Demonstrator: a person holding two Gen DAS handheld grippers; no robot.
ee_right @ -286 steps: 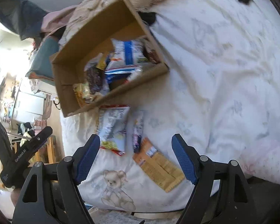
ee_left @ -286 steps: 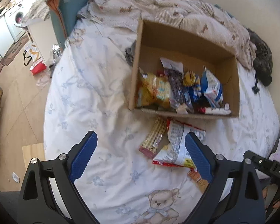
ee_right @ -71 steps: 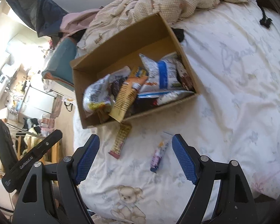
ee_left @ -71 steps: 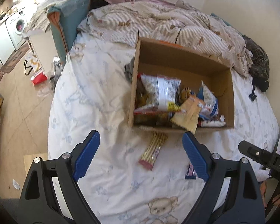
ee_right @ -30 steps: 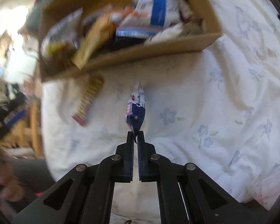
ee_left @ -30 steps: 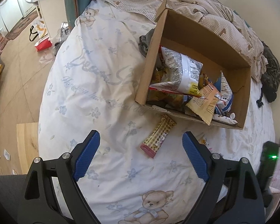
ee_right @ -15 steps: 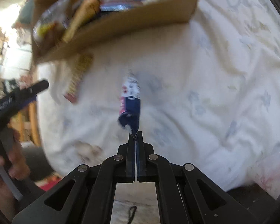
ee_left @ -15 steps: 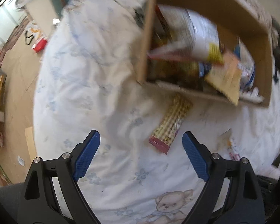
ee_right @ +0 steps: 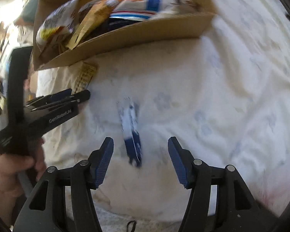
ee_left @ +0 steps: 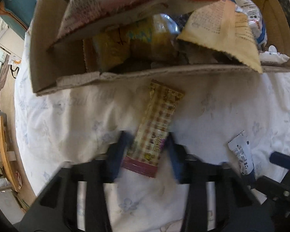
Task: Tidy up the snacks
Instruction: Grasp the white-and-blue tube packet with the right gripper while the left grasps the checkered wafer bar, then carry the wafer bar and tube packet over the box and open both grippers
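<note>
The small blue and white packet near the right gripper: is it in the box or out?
Out. The packet lies on the white sheet, below the cardboard box, between the right gripper's open jaws, untouched.

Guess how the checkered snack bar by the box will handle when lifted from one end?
Checkered snack bar: long and flat, so probably fairly stiff, with little droop. Glossy wrapper may slip in the left tongs, which have just been closing around its end. Likely light.

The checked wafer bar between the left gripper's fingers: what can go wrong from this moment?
1. The left gripper has just been closing around only the bottom end of the checked wafer bar; lifted so, the bar may swing or slip.
2. The cardboard box looks overfull; the beige packet overhangs its front wall and may get knocked out.
</note>
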